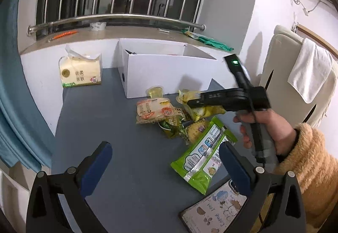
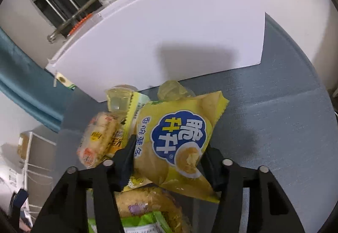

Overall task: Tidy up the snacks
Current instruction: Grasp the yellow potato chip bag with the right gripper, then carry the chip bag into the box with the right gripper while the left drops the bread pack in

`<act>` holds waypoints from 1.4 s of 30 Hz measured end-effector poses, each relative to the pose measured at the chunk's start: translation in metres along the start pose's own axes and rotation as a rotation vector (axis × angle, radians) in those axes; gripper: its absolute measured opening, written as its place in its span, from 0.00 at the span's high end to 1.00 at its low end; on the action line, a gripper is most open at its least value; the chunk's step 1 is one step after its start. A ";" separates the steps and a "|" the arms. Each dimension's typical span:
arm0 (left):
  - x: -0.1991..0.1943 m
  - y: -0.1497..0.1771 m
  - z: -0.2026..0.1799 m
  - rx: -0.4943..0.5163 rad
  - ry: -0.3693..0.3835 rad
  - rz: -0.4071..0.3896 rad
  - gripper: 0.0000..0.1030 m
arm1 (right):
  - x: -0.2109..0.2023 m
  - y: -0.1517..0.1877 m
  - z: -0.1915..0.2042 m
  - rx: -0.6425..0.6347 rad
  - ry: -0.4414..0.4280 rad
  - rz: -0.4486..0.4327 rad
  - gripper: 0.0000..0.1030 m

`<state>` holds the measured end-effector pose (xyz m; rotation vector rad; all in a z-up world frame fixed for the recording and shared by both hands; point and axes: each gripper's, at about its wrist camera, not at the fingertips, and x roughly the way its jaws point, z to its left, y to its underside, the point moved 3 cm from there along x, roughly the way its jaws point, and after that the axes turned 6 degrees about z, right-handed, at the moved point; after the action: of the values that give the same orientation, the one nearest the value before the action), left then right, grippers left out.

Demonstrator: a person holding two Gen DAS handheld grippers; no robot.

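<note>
1. Nearest the left wrist camera, the left gripper (image 1: pixel 164 161) is hovering with its blue-padded jaws spread wide and nothing between them, above the grey tabletop (image 1: pixel 118 127); a phone in a cartoon case (image 1: pixel 213 211) is lying just under its right finger.
2. Just beyond it, a large green snack bag (image 1: pixel 202 154) is lying flat, touching the pile of smaller packets: a round cracker pack (image 1: pixel 152 111), a dark green packet (image 1: pixel 172 127) and a clear jelly cup (image 1: pixel 155 92).
3. At the pile's far side, the right gripper (image 2: pixel 166 161), held by a hand (image 1: pixel 268 127) in a fuzzy orange sleeve, is pinching the yellow chip bag (image 2: pixel 179 137); its black fingers are sitting on either side of the puffed bag and appear to be pressing its edges.
4. The bag is lying on the heap, partly over a purple-printed packet (image 2: pixel 147 205), so the step in hand looks like the pick-up of one snack.
5. Behind the pile, the open white box (image 1: pixel 166 73) is standing against the wall, with a tissue pack (image 1: pixel 81 72) to its left.
6. The next move probably calls for lifting the chip bag clear of its neighbours, carrying it over the near wall of the box and opening the jaws inside; squeezing lightly matters, since the bag is air-filled and slippery.
</note>
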<state>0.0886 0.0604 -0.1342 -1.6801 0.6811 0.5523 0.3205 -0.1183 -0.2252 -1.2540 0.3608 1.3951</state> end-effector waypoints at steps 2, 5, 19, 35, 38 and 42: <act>0.010 -0.006 0.001 -0.006 0.020 0.015 0.00 | -0.011 0.003 -0.003 -0.002 -0.009 -0.021 0.44; 0.034 -0.020 0.004 -0.024 0.023 0.062 0.00 | -0.043 0.013 -0.009 0.006 -0.053 -0.082 0.44; 0.174 -0.085 0.021 -0.093 -0.053 0.308 0.00 | -0.163 0.098 -0.032 0.004 -0.156 -0.300 0.44; 0.101 -0.086 -0.001 0.028 -0.031 0.083 0.26 | -0.152 0.097 -0.032 0.001 -0.152 -0.297 0.44; 0.065 -0.114 -0.011 0.042 -0.005 -0.034 0.26 | -0.150 0.079 -0.018 -0.029 -0.143 -0.299 0.44; 0.040 -0.156 -0.010 0.046 -0.015 -0.132 0.26 | -0.161 0.038 0.008 -0.109 -0.111 -0.351 0.44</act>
<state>0.2261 0.0683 -0.0494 -1.6628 0.5639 0.4519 0.2456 -0.2070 -0.1075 -1.2526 -0.0144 1.1872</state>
